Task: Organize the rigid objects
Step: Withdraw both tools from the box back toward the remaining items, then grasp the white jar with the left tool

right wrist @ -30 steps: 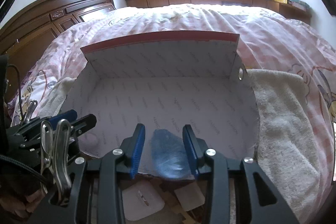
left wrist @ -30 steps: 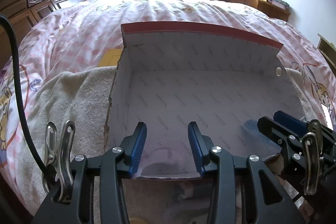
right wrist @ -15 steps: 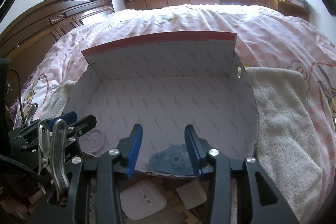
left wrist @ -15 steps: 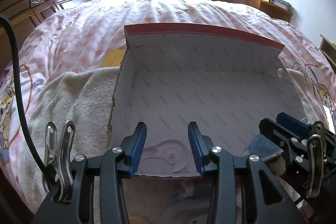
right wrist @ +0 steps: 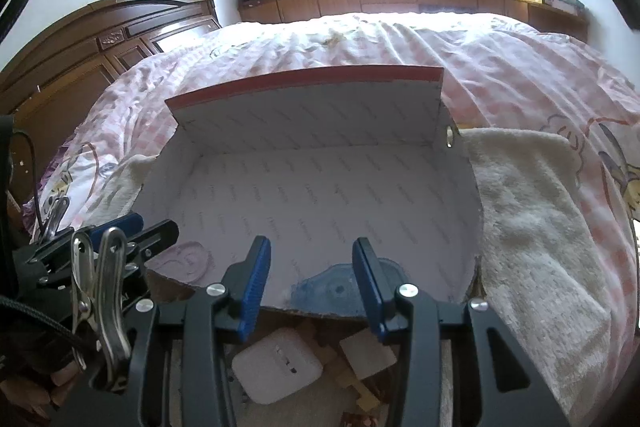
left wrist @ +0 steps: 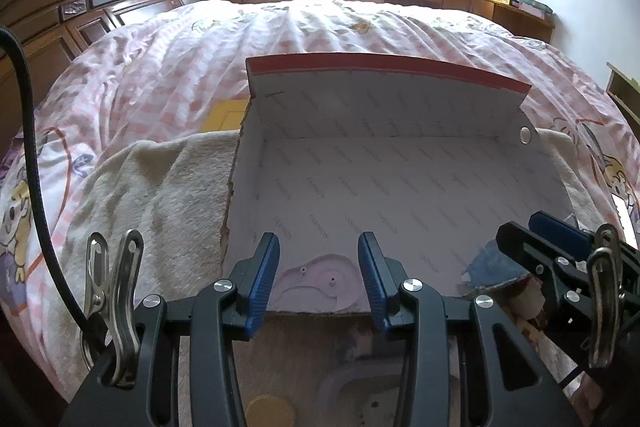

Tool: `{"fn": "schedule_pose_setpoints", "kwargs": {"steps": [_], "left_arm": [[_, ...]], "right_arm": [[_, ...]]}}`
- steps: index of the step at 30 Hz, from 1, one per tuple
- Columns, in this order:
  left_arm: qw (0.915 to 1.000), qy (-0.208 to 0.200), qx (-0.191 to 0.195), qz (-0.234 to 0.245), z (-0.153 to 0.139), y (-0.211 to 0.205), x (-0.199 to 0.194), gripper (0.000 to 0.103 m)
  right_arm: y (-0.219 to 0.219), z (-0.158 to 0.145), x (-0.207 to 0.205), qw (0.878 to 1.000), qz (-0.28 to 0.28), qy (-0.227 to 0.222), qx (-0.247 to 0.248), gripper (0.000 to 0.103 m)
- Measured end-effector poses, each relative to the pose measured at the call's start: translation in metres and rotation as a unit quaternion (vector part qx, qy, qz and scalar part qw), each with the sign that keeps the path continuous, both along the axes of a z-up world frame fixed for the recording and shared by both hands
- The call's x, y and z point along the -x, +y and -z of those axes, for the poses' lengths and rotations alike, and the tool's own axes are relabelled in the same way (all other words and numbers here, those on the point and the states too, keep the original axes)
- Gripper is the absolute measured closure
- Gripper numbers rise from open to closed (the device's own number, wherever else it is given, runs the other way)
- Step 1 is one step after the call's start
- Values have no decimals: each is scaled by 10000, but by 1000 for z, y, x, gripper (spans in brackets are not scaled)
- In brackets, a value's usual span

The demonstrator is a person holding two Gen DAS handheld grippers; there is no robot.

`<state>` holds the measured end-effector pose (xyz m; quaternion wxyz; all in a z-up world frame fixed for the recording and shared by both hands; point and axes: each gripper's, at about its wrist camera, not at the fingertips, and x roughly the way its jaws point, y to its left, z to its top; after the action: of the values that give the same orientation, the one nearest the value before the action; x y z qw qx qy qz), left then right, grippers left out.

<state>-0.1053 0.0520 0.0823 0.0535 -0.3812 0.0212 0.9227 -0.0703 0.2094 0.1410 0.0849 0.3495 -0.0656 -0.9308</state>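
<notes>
An open cardboard box (left wrist: pixel 384 115) with a white printed lining and red rim lies on a towel on the bed; it also shows in the right wrist view (right wrist: pixel 312 131). A flat pink plastic piece (left wrist: pixel 316 281) lies on the box floor near its front edge, in front of my open, empty left gripper (left wrist: pixel 318 279); it shows in the right wrist view (right wrist: pixel 188 261) too. A flat blue plastic piece (right wrist: pixel 340 285) lies by the front edge, ahead of my open, empty right gripper (right wrist: pixel 312 285); it shows in the left wrist view (left wrist: pixel 490 263).
A cream towel (right wrist: pixel 532 227) spreads under and beside the box. Below the box front lie a white square device (right wrist: pixel 278 363), a beige block (right wrist: pixel 368 351), a lilac tray (left wrist: pixel 360 391) and a yellow disc (left wrist: pixel 268 411). A yellow flat item (left wrist: pixel 224 117) lies behind the box's left.
Both grippers have pulled back and up from the box front. The pink and blue pieces, earlier between the fingers, now lie free on the box floor.
</notes>
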Motion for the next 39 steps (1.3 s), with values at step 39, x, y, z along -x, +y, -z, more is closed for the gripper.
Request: {"fn": "schedule_pose_setpoints", "kwargs": {"steps": [39], "left_arm": [[9982,-357,-317,354,25,-17,-127,61]], "right_arm": [[25,30,-135,9990,126,-424,79,54]]}}
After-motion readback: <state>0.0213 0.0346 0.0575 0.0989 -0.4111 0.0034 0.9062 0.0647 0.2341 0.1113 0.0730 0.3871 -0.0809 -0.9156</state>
